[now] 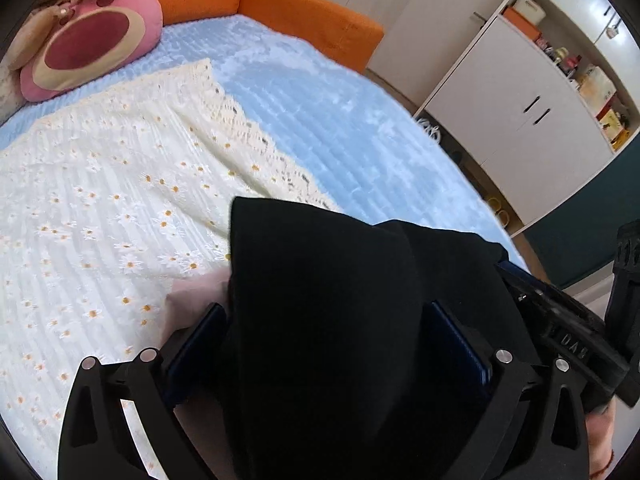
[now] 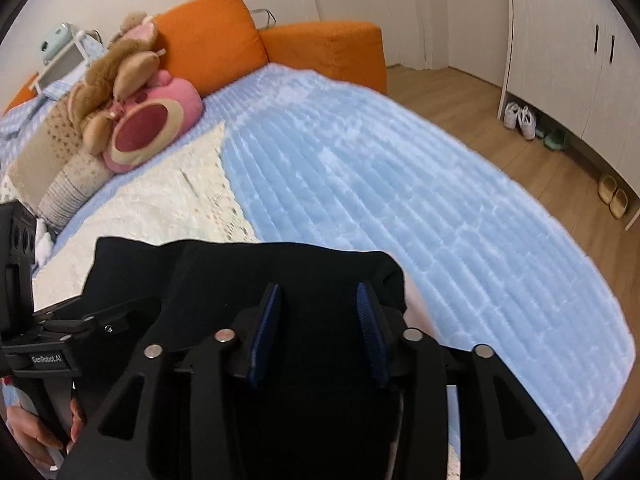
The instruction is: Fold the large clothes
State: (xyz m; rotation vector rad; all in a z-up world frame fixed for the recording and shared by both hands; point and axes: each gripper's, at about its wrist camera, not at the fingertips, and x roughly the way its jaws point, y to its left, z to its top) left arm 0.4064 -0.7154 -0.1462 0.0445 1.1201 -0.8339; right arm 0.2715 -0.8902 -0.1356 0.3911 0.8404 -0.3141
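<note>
A black garment (image 1: 320,260) lies bunched on the bed in front of both grippers. My left gripper (image 1: 326,306) is open wide; the black cloth fills the gap between its blue pads (image 1: 200,344) without being squeezed. In the right wrist view the same black garment (image 2: 224,272) runs under and between the fingers of my right gripper (image 2: 318,285). Its jaws stand partly apart, and the inner pad faces (image 2: 370,328) show free of the cloth. A pale pink layer (image 1: 192,292) peeks out beneath the black cloth. The other gripper's body (image 1: 580,340) sits close on the right.
A cream daisy-embroidered cloth (image 1: 120,200) covers the left of the ribbed blue bedspread (image 2: 400,180). A pink plush toy (image 2: 152,124) and orange cushions (image 2: 212,36) are at the far end. White cabinets (image 1: 500,92), shoes (image 2: 520,120) and slippers (image 2: 614,196) stand on the wooden floor to the right.
</note>
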